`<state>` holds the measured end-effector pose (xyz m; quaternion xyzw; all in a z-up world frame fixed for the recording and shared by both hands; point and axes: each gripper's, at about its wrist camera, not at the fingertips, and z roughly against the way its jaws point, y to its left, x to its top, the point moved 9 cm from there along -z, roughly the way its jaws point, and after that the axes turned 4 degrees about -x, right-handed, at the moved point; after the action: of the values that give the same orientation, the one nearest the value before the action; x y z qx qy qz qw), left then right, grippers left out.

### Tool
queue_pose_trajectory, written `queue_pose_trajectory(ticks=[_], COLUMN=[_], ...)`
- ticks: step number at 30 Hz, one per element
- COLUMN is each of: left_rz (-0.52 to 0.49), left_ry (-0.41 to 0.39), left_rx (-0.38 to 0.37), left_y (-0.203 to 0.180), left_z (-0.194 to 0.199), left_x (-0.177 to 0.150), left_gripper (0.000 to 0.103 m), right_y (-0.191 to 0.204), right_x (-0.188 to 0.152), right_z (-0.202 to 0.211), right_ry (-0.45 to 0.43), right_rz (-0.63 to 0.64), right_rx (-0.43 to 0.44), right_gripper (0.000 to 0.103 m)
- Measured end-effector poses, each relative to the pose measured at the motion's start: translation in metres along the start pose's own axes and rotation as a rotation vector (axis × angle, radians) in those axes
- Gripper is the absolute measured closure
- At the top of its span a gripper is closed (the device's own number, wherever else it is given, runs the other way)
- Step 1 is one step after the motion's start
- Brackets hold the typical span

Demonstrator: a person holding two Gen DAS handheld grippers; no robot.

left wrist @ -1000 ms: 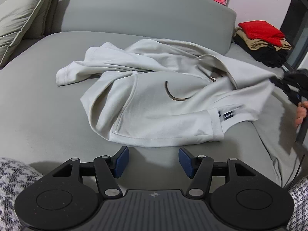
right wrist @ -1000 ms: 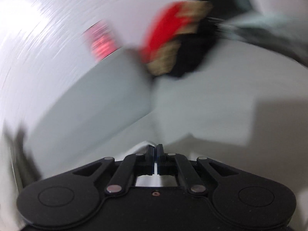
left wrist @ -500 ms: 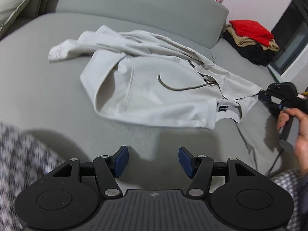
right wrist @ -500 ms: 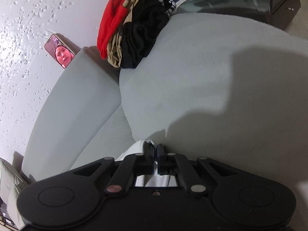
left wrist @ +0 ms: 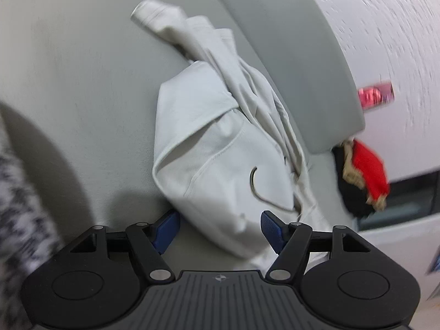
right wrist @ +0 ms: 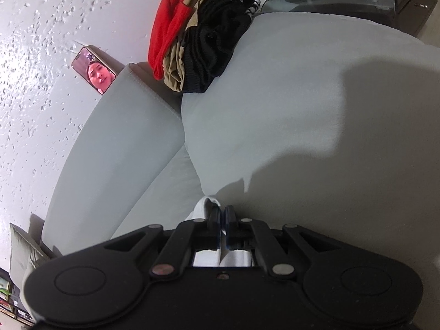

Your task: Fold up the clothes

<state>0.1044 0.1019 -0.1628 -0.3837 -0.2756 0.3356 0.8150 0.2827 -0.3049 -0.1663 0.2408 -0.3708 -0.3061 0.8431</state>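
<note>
The cream hoodie (left wrist: 220,148) lies bunched on the gray sofa (left wrist: 82,68), w/ one sleeve up at 11 o'clock and the body down by the left gripper (left wrist: 220,227). Its jaws have just been opening wider; the hem sits between them, not pinched yet. It's prob. soft, floppy and thick, so grab a hem or cuff edge. The right gripper (right wrist: 223,214) is pinched tight on a white cloth edge (right wrist: 202,206), low at 6 o'clock.
</note>
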Motion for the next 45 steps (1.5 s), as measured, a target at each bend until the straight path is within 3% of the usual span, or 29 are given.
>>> queue_pose_trajectory(ticks=[5,9,11,14,19,21,22,23,25,33,39,42,45], left_rz=[0.016,-0.001,0.0,0.031,0.064,0.091,0.106,0.112,0.103,-0.187,-0.396,-0.485,-0.414], left_ry=[-0.006,-0.007,-0.013,-0.018,-0.026,-0.026,-0.025,-0.022,-0.018,-0.079,-0.124,-0.043,0.027], left_rx=[-0.009,-0.023,-0.022,-0.011,0.012,0.04,0.055,0.068,0.095,0.182,0.21,0.27,0.279], left_y=[-0.005,-0.006,0.002,0.01,0.015,0.019,0.022,0.024,0.027,-0.006,-0.028,-0.021,0.007], left_z=[-0.008,-0.018,-0.021,-0.022,-0.021,-0.019,-0.017,-0.016,-0.014,0.032,0.089,0.086,0.064], left_x=[0.001,0.01,0.018,0.02,0.021,0.02,0.019,0.019,0.018,0.02,0.038,0.042,0.037], left_gripper=[0.031,0.034,0.047,0.055,0.058,0.066,0.073,0.087,0.097,0.099,0.1,0.1,0.1], right_y=[0.0,-0.001,-0.003,-0.006,-0.008,-0.008,-0.008,-0.008,-0.009,-0.012,-0.036,-0.043,-0.054], right_x=[0.0,-0.001,-0.001,0.0,0.0,0.0,0.0,0.0,0.0,-0.001,-0.009,-0.031,-0.052], right_z=[0.0,-0.001,0.0,-0.001,-0.003,-0.003,-0.003,-0.003,-0.003,0.013,0.058,0.081,0.078], right_ry=[-0.002,0.001,0.003,0.01,0.015,0.017,0.018,0.019,0.021,-0.007,0.096,0.164,0.227], right_rz=[0.001,0.001,-0.004,-0.019,-0.024,-0.021,-0.02,-0.019,-0.019,0.021,-0.122,-0.127,-0.124], right_rx=[0.0,-0.006,-0.01,-0.014,-0.016,-0.015,-0.015,-0.014,-0.014,-0.059,-0.018,-0.005,-0.005], right_gripper=[0.099,0.099,0.099,0.098,0.098,0.097,0.097,0.097,0.097,0.101,0.101,0.101,0.1])
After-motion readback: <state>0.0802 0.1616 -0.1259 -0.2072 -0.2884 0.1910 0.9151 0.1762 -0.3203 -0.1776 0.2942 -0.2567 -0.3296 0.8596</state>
